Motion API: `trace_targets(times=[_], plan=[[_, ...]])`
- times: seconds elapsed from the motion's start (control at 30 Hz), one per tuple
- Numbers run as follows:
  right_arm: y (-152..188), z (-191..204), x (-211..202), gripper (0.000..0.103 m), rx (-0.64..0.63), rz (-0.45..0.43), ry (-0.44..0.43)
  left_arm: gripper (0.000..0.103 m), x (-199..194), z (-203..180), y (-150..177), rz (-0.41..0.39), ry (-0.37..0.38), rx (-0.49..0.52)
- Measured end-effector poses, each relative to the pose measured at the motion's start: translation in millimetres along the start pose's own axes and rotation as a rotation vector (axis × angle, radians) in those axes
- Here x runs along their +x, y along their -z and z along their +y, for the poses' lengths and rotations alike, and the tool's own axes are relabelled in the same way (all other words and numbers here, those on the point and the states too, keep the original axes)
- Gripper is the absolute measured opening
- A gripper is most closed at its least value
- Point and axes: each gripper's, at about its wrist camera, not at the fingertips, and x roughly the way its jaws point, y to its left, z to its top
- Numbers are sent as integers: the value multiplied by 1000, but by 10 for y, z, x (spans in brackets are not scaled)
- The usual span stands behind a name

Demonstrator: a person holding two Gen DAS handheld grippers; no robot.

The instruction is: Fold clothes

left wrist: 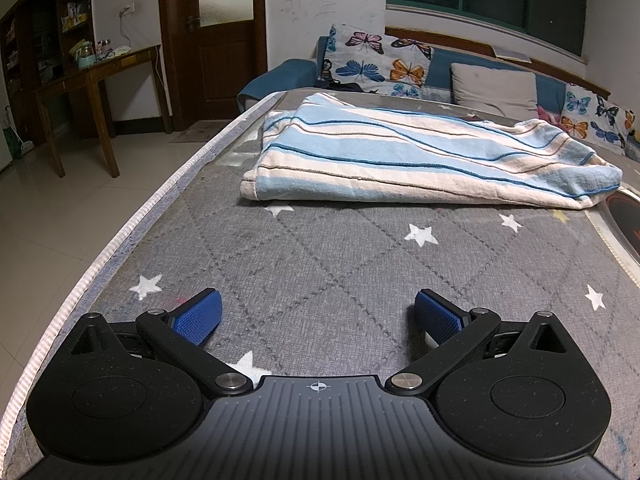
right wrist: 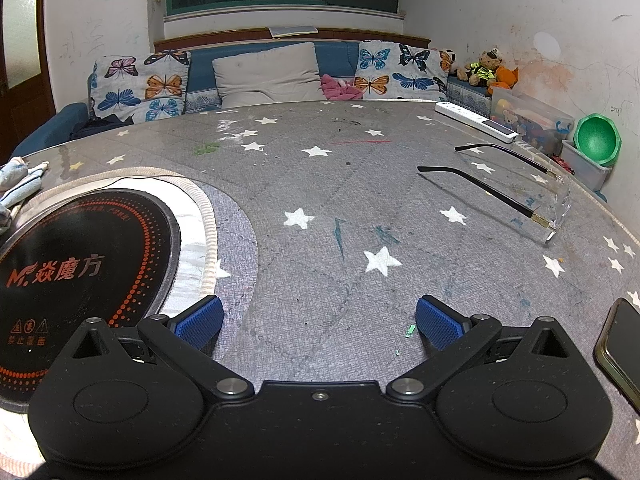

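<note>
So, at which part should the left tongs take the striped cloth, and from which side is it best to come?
Probably at the near-left corner of the striped cloth, coming low from the front. There the hemmed layers lie stacked flat on the table and face the left tongs, which stand open and empty with bare table between. The far right end is bunched and harder to take cleanly.

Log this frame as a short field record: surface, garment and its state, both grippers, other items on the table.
surface: grey star-print quilted table cover
garment: blue-and-white striped cloth, lying loosely folded, untouched
left gripper: open, empty, short of the cloth
right gripper: open, empty, over bare cover
induction plate: round black cooktop with red lettering, beside the right gripper
glasses: clear-framed spectacles, arms unfolded
phone: dark smartphone at table edge
</note>
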Motion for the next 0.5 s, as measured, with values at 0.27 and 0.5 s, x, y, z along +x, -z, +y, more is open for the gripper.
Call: trace_targets(times=[0.27, 0.5], plan=[[1, 20, -2, 103, 2, 0, -1, 103, 2, -5, -2, 0, 0, 0], [-4, 26, 1, 103, 3, 0, -1, 103, 1, -2, -2, 0, 0, 1]])
